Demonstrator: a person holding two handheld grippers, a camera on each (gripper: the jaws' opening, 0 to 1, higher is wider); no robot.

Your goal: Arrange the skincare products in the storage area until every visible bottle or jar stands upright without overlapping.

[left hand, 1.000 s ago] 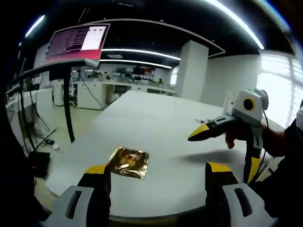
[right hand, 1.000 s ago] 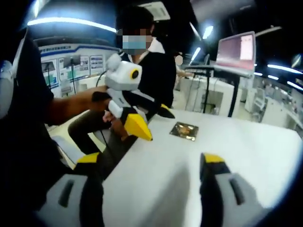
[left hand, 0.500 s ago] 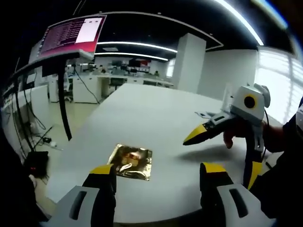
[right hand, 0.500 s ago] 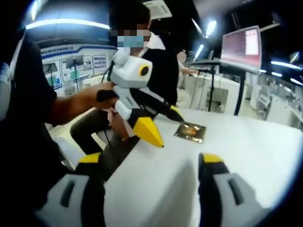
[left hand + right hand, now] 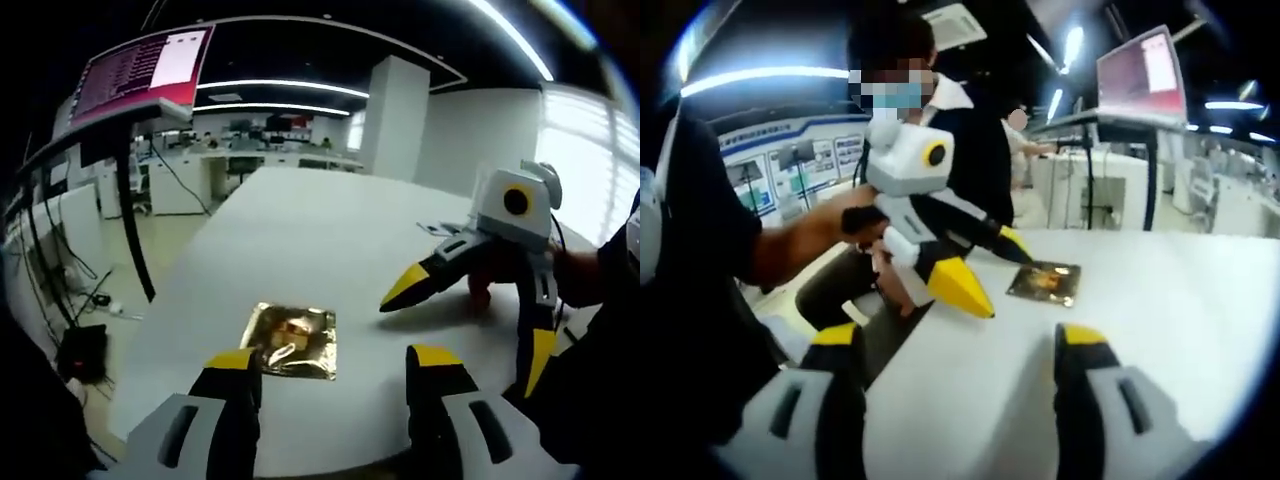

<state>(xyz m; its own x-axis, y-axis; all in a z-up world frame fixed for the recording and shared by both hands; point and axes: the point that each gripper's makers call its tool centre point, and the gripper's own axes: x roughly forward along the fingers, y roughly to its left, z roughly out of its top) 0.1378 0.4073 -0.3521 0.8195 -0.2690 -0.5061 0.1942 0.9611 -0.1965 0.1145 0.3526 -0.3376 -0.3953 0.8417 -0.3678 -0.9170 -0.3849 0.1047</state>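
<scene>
A flat gold foil packet [image 5: 292, 340] lies on the white table [image 5: 310, 230], near its front edge. My left gripper [image 5: 333, 365] hovers just short of it, open, with the left jaw tip beside the packet's near corner. In the right gripper view the same packet [image 5: 1045, 283] lies beyond the left gripper [image 5: 998, 277], whose far jaw tip reaches over its edge. My right gripper [image 5: 958, 340] is open above bare tabletop, nothing between its jaws. It also enters the left gripper view as the right gripper [image 5: 458, 335], held by a hand, jaws apart.
A person in a black jacket [image 5: 970, 160] sits at the table's edge behind the left gripper. A monitor on a stand [image 5: 140, 75] rises left of the table. Small papers [image 5: 438, 228] lie far back on the table. Office desks fill the background.
The left gripper has come closer to the gold packet, which now sits just ahead of its left jaw. The right gripper has shifted slightly toward the table's middle. Both stay open.
</scene>
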